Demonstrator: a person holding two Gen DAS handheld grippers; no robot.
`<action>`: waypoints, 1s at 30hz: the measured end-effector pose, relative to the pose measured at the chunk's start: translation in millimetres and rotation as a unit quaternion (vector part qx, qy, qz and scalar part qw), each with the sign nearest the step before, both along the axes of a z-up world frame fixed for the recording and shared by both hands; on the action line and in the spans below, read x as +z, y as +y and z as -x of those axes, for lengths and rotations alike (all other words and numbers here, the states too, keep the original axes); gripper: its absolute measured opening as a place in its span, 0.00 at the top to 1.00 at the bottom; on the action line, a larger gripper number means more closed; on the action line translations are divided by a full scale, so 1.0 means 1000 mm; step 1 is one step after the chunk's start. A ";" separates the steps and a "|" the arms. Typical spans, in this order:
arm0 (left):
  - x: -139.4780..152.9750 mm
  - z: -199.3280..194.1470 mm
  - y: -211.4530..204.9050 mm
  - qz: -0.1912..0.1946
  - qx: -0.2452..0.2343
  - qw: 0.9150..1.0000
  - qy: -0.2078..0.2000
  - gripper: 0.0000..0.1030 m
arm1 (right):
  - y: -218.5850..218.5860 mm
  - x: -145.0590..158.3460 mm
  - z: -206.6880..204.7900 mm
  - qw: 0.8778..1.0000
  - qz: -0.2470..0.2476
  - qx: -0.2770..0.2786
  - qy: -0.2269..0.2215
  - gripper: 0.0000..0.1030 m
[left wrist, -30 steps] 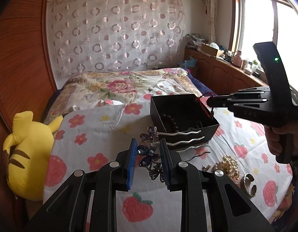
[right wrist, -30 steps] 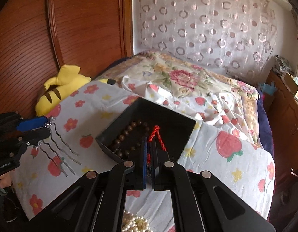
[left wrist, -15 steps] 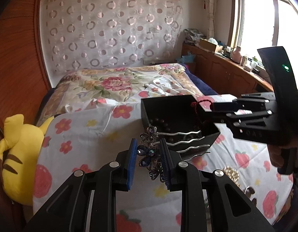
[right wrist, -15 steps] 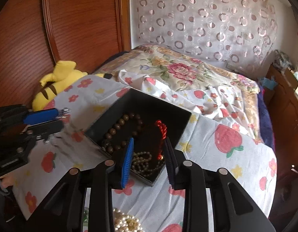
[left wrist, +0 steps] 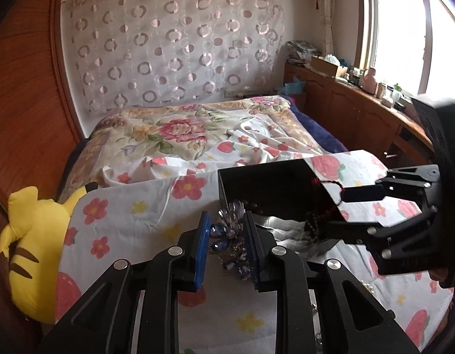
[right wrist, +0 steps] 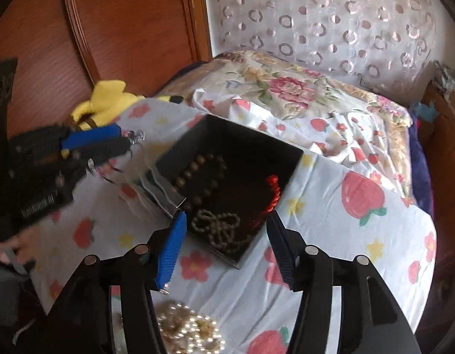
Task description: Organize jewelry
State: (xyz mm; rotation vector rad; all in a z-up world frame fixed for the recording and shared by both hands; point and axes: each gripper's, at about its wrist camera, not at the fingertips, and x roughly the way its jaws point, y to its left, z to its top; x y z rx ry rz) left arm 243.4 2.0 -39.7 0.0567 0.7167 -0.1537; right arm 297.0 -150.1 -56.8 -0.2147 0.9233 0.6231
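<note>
A black open box (right wrist: 251,150) sits on the strawberry-print sheet; it also shows in the left wrist view (left wrist: 265,188). Inside lie brown wooden beads (right wrist: 197,171), a pale bead chain (right wrist: 218,227) and a red cord bracelet (right wrist: 273,191). My right gripper (right wrist: 227,236) is open and empty just above the box's near corner; it shows in the left wrist view (left wrist: 336,209). My left gripper (left wrist: 226,242) is shut on a blue jewelled hair comb (left wrist: 227,236), held beside the box's left edge; it shows in the right wrist view (right wrist: 130,141).
A heap of pearl necklace (right wrist: 189,333) lies on the sheet below my right gripper. A yellow plush toy (left wrist: 29,250) rests at the bed's left edge against the wooden headboard (left wrist: 23,118). A floral quilt (left wrist: 180,129) covers the far bed.
My right gripper opened wide and let the red cord bracelet fall into the box. My left gripper carried the hair comb closer to the box's left side.
</note>
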 end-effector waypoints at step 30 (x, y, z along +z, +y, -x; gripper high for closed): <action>0.036 -0.049 -0.041 -0.007 -0.036 0.999 -0.003 1.00 | -0.064 0.015 0.032 0.997 -0.062 -0.025 -0.034 0.42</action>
